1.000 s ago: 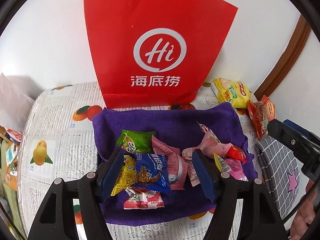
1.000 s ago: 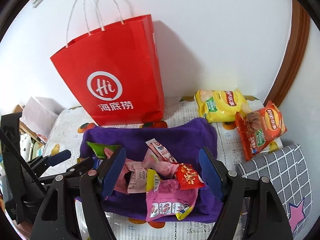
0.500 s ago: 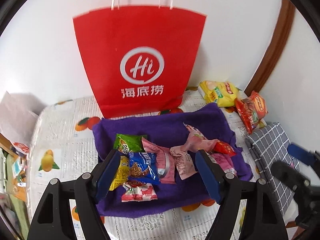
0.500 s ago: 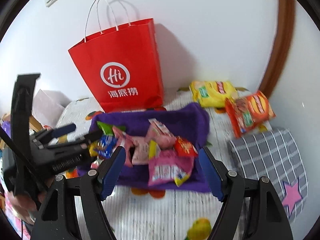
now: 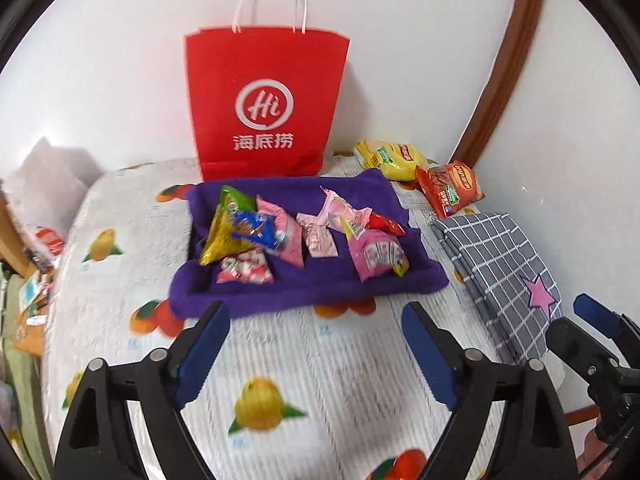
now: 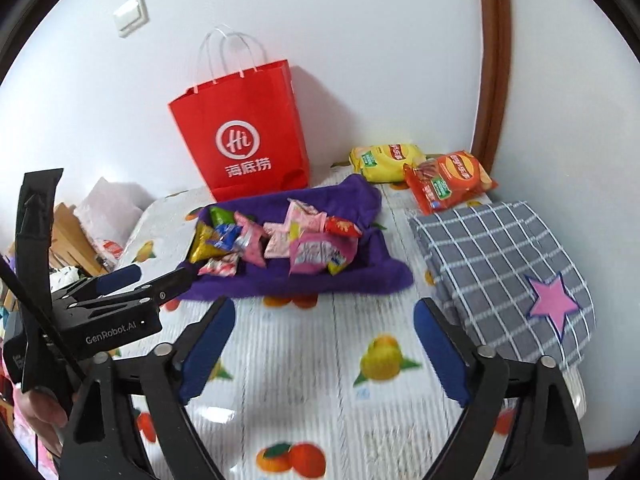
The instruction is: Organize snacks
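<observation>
Left wrist view: left gripper jaws just spread wide, nothing between them, over the fruit-print table. Right gripper likewise. Snack packets lie on purple towel toward the table's far edge, before red bag.

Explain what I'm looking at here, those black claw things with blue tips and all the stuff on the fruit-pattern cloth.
Those claws are two hand-held grippers, one in each of a person's hands, each carrying a wide-angle camera that looks along its fingers. One picture is from the left gripper, the other from the right gripper. Both stand open and hold nothing; their jaws have just been opening wider. On the fruit-print tablecloth lies a purple towel with small snack packets piled on it. Behind it a red paper bag stands at the wall. Beside it lie a yellow chip bag and an orange chip bag, and nearer, a folded grey checked cloth with a pink star.
</observation>
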The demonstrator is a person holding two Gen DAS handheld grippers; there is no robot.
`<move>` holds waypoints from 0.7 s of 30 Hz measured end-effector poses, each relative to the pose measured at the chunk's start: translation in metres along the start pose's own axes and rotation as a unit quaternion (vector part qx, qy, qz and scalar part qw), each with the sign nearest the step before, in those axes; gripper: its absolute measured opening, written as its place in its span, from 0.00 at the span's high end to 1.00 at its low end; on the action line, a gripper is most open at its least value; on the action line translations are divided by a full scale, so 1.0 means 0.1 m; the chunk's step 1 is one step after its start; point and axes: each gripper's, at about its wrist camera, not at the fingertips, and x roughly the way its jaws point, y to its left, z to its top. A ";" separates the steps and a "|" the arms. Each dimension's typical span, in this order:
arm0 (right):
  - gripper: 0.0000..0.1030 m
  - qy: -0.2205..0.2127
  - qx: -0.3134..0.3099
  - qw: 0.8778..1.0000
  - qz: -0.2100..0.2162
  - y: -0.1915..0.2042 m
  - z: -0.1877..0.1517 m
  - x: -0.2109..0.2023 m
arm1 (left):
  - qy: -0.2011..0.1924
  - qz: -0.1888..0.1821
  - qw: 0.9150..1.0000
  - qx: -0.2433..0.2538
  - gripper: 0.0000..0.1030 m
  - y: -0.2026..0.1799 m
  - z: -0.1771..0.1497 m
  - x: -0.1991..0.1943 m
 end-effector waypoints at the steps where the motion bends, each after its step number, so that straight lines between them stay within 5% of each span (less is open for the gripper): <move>1: 0.08 -0.002 -0.005 1.000 -0.002 0.03 -0.07 -0.06 | -0.005 0.006 1.000 0.002 0.10 -0.01 -0.08 -0.09; 5: 0.08 -0.006 -0.012 1.000 0.004 0.13 -0.35 -0.32 | -0.033 0.042 0.998 0.013 0.06 -0.06 -0.38 -0.42; 21: 0.08 -0.035 -0.009 0.999 -0.005 0.22 -1.03 -1.12 | -0.068 0.025 0.997 -0.006 0.03 -0.16 -1.09 -1.25</move>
